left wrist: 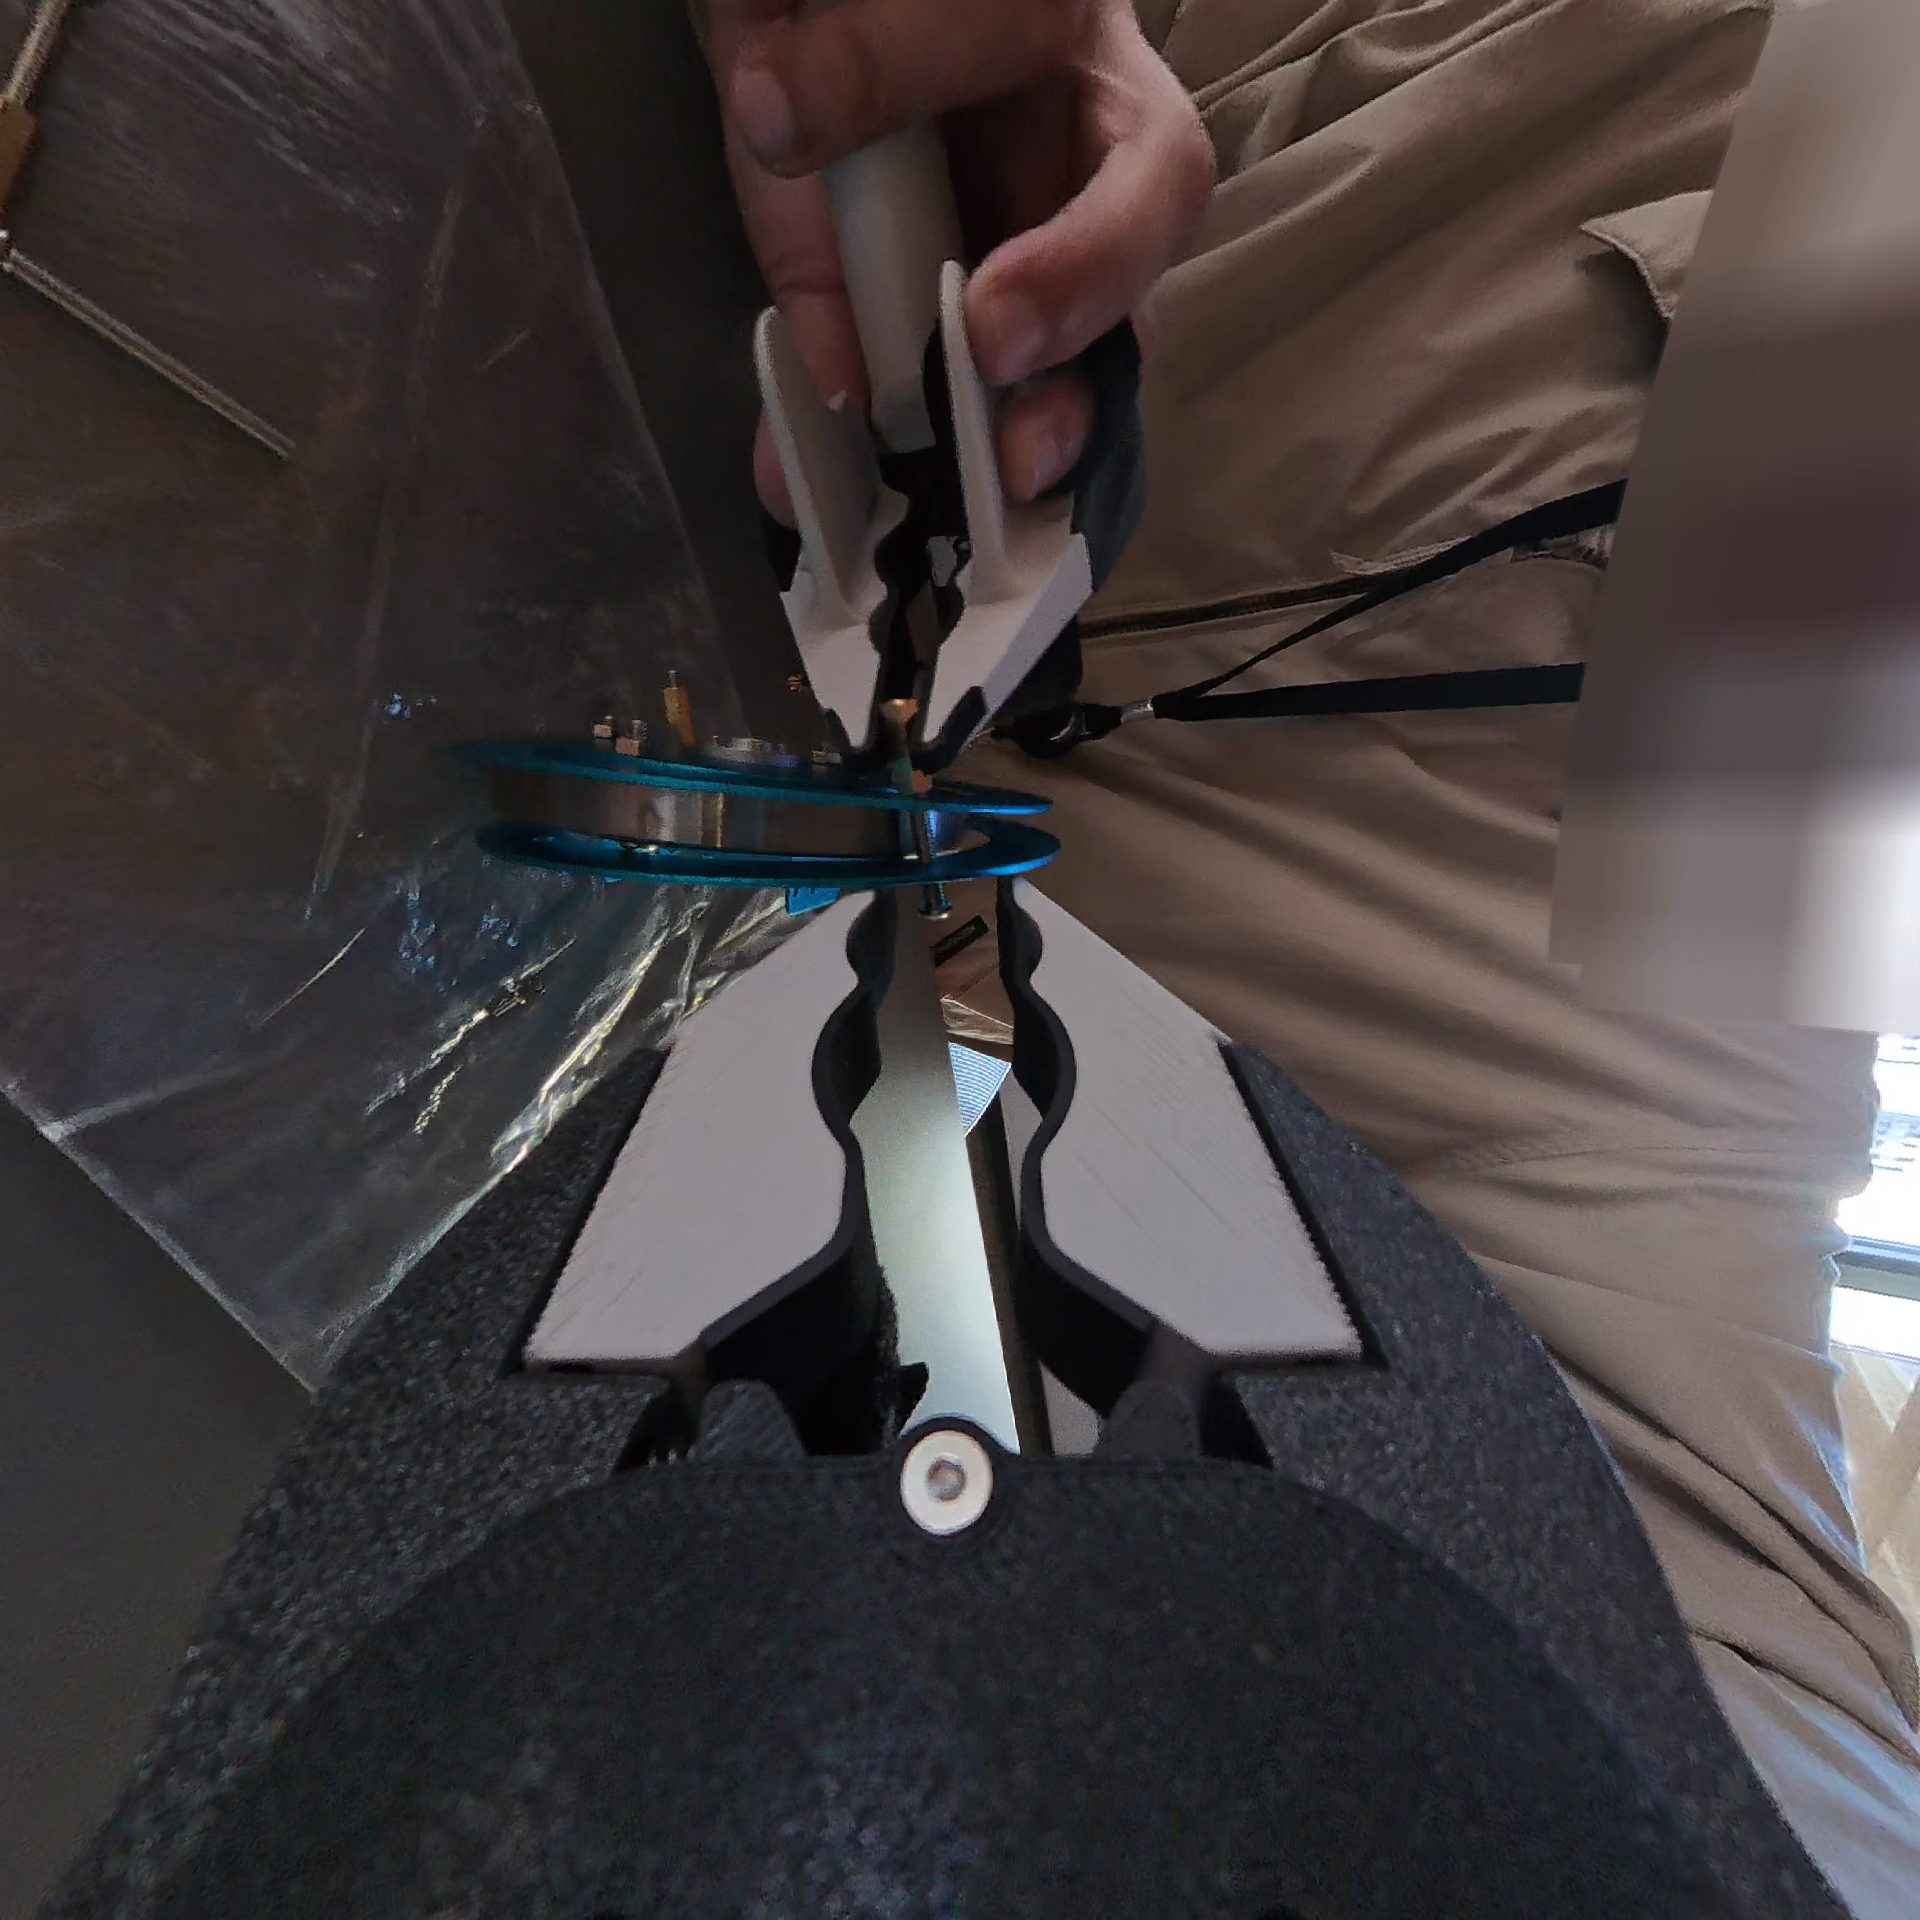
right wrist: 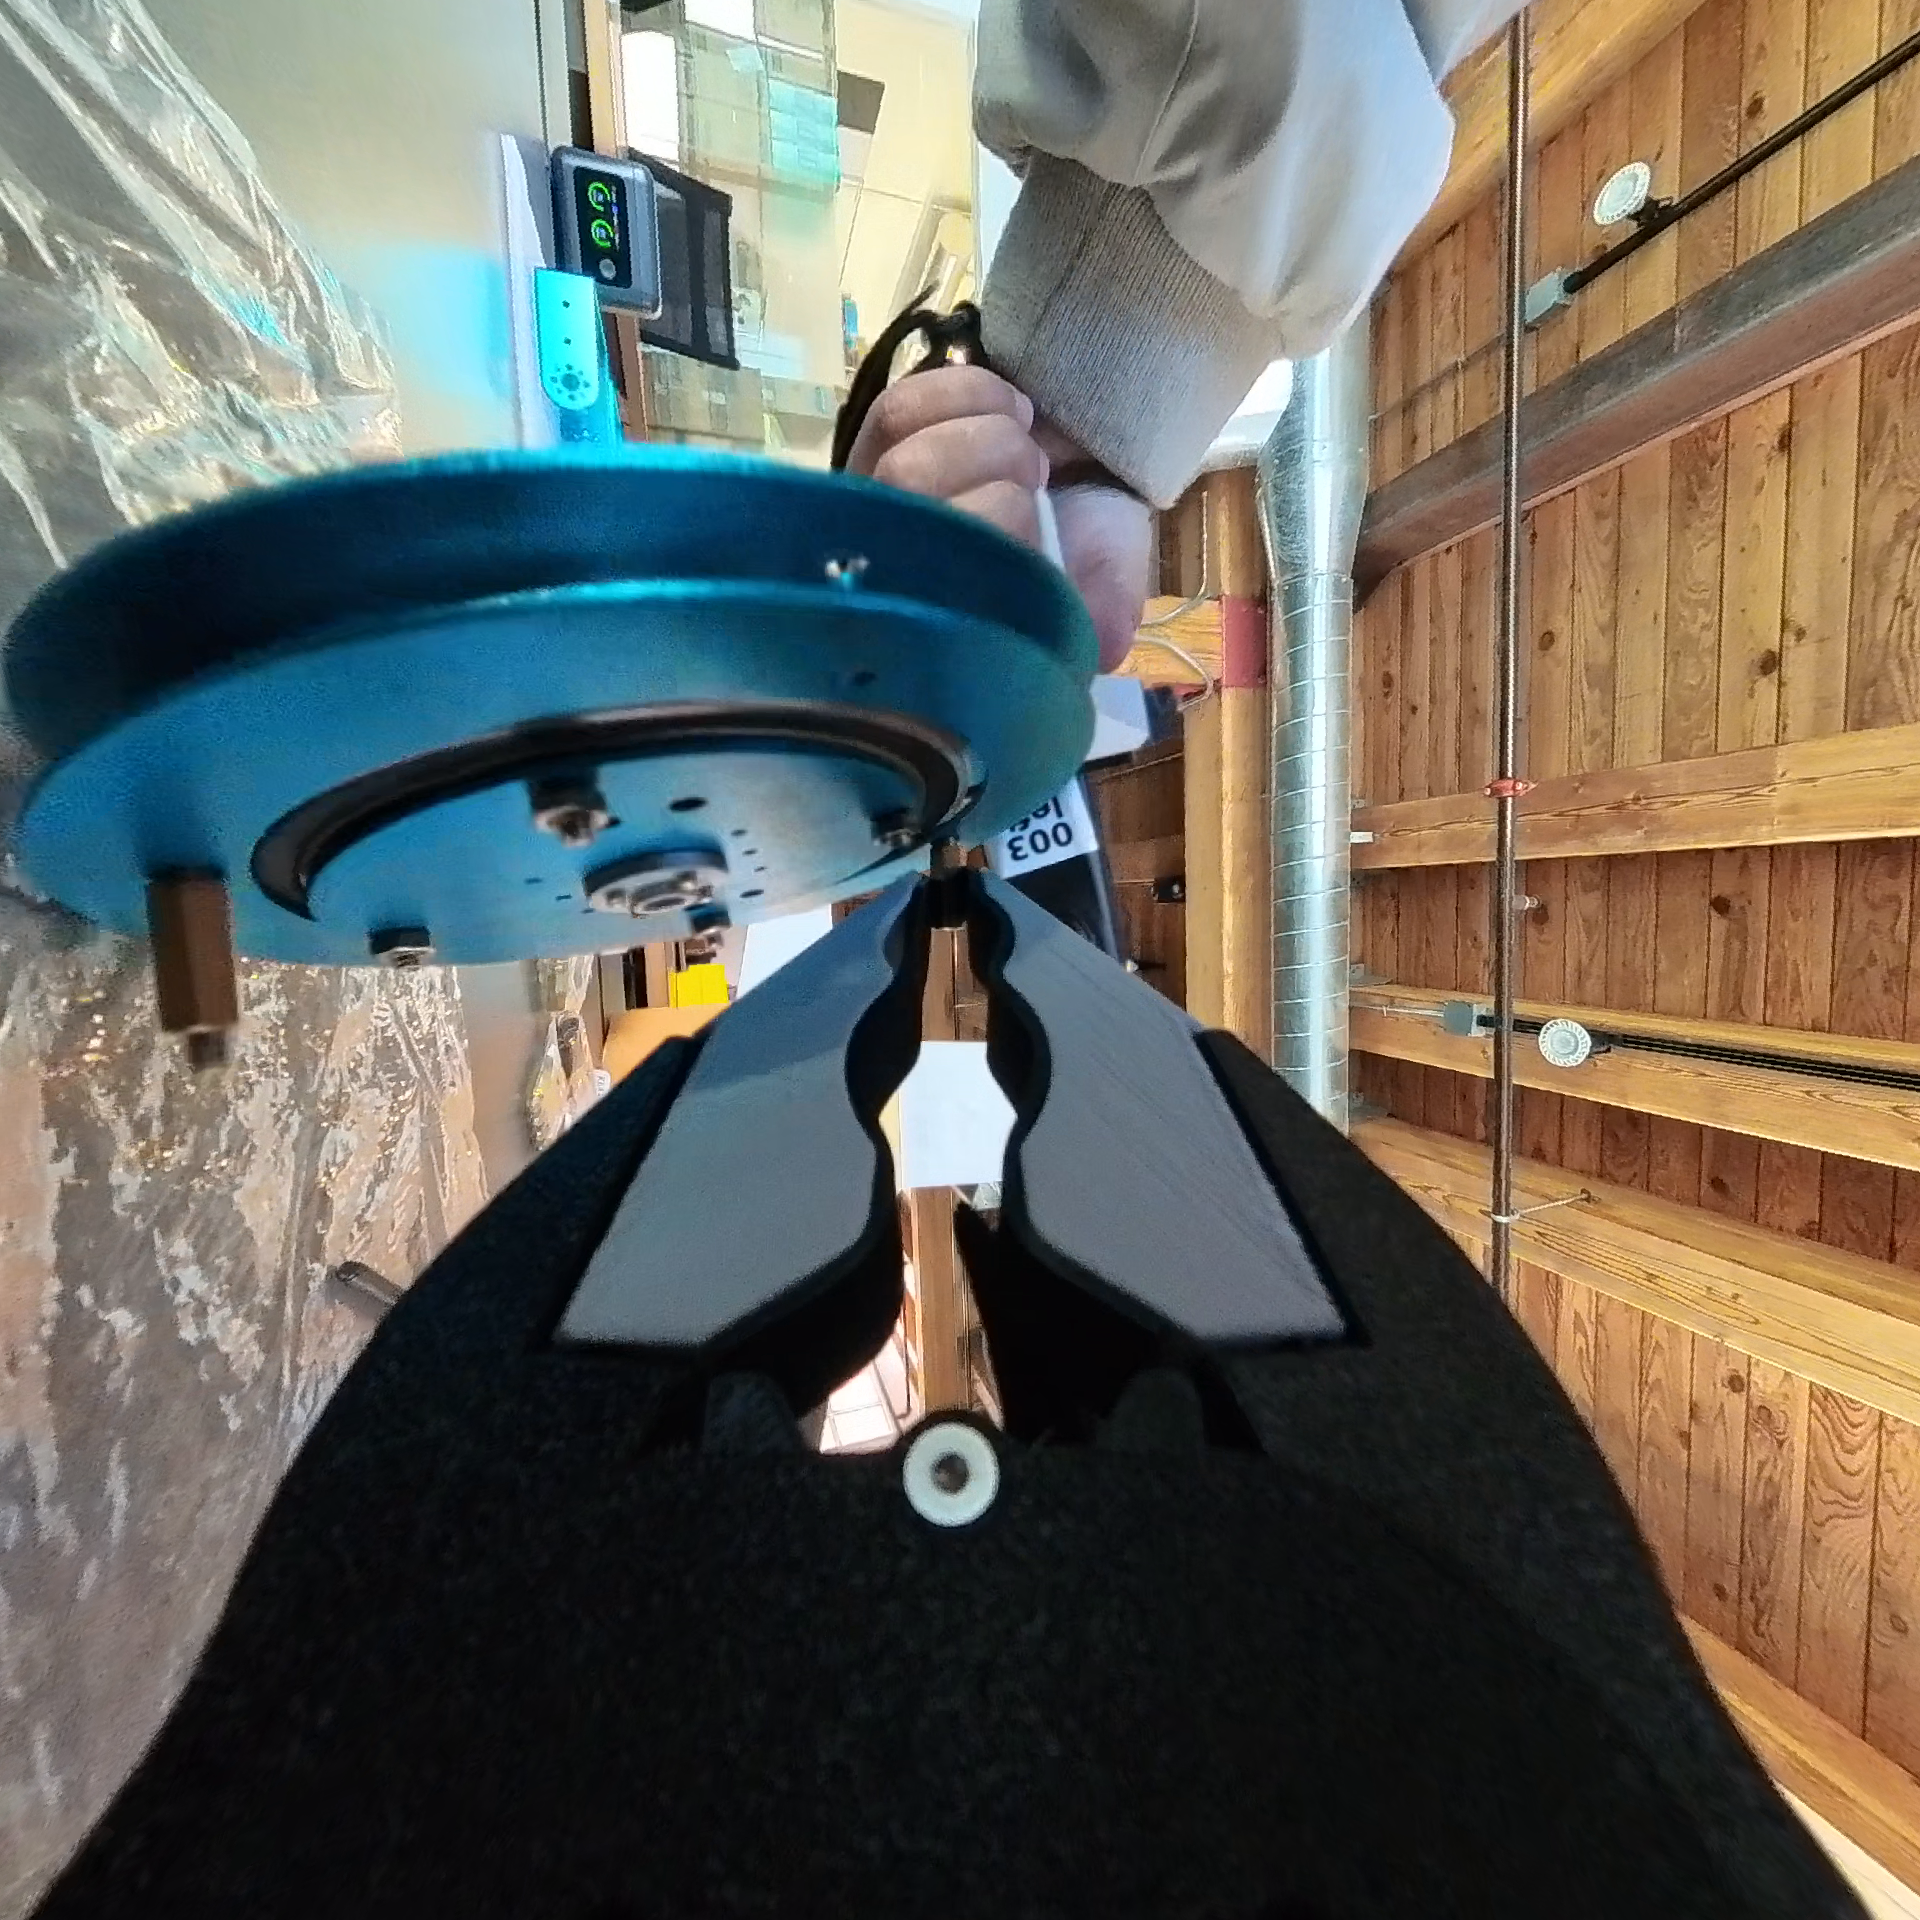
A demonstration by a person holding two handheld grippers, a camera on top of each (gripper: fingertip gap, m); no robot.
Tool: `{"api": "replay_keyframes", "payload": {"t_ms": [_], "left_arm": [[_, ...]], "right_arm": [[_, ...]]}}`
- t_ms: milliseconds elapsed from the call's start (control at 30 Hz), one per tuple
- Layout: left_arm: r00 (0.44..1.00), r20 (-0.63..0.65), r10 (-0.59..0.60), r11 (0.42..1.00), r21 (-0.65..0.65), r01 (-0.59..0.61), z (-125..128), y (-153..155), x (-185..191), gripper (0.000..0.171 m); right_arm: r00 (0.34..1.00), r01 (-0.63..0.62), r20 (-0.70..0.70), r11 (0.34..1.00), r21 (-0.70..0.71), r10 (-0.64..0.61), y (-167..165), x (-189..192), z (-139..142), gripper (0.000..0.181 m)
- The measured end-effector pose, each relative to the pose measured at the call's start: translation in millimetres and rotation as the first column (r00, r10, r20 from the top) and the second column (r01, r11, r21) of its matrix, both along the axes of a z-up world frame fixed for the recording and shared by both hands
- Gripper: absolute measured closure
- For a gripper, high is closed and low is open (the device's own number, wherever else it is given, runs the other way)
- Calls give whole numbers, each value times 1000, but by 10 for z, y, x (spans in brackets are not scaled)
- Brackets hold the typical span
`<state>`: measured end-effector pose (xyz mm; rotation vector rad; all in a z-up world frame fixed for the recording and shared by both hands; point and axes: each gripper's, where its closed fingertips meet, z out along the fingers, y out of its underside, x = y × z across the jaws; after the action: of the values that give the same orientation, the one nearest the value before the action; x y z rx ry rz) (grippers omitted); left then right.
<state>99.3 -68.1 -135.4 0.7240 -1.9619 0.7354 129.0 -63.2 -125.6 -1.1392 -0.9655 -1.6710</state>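
Clear plastic sheeting at left, crinkled, glossy. Beige jacket with black strap at right. Wood-plank wall with horizontal beams; ribbed metal duct upright beside it. Small wall-mounted screen device in background.

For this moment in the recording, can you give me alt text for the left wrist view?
The left gripper holds the rim of a blue two-plate metal disc edge-on. From above, the right gripper, held in a person's hand, pinches a brass post at the disc's near edge. Crinkled clear plastic sheet lies left, a tan jacket right.
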Motion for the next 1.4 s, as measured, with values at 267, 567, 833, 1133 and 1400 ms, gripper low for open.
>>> {"api": "replay_keyframes", "payload": {"t_ms": [267, 567, 833, 1133, 1400], "left_arm": [[999, 48, -3, 1000, 8, 2, -38, -22, 4, 168], [917, 395, -53, 985, 169, -17, -105, -14, 164, 169], [677, 706, -210, 896, 416, -156, -135, -27, 171, 169], [413, 852, -320, 810, 472, -347, -133, -69, 201, 169], [162, 916, -366, 794, 398, -459, -131, -104, 310, 169]], "right_arm": [[1000, 3, -3, 1000, -5, -3, -16, 35, -8, 176], [976, 12, -212, 992, -125, -39, -35, 166, -55, 176], [874, -55, -473, 942, -332, -115, -76, 138, -86, 177], [660, -223, -703, 825, -518, -263, -199, 32, -107, 176], [299, -457, -853, 720, -522, -428, -267, 39, -127, 176]]}}
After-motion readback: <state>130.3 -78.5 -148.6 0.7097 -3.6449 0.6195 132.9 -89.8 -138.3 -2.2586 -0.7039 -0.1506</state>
